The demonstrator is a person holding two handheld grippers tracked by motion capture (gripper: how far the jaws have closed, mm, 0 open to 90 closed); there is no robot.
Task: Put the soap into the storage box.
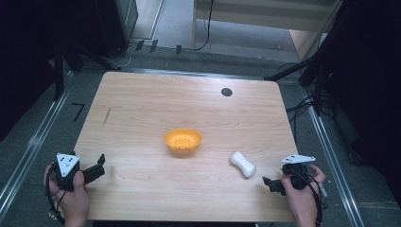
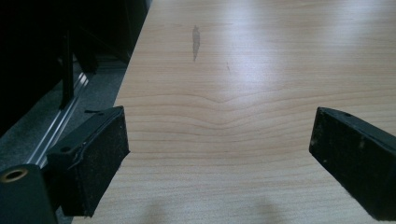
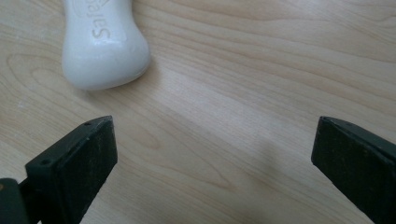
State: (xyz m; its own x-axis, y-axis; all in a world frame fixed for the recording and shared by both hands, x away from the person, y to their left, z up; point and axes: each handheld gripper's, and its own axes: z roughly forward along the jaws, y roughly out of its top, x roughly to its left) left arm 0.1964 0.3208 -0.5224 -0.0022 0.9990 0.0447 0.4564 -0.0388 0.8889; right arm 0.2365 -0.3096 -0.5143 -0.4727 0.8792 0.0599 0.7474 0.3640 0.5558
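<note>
you look set at the start with nothing held, both your left gripper (image 1: 97, 165) and right gripper (image 1: 270, 183) spread-fingered; the white soap bar (image 1: 242, 164) lies near-right of the orange bowl (image 1: 183, 140), so reach forward and straddle it

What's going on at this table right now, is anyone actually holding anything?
Nothing is held yet. A person holds the left gripper and the right gripper at the table's near corners, both with jaws wide open and empty. An orange bowl sits mid-table, and a white soap bar lies just ahead of the right gripper, untouched.
</note>
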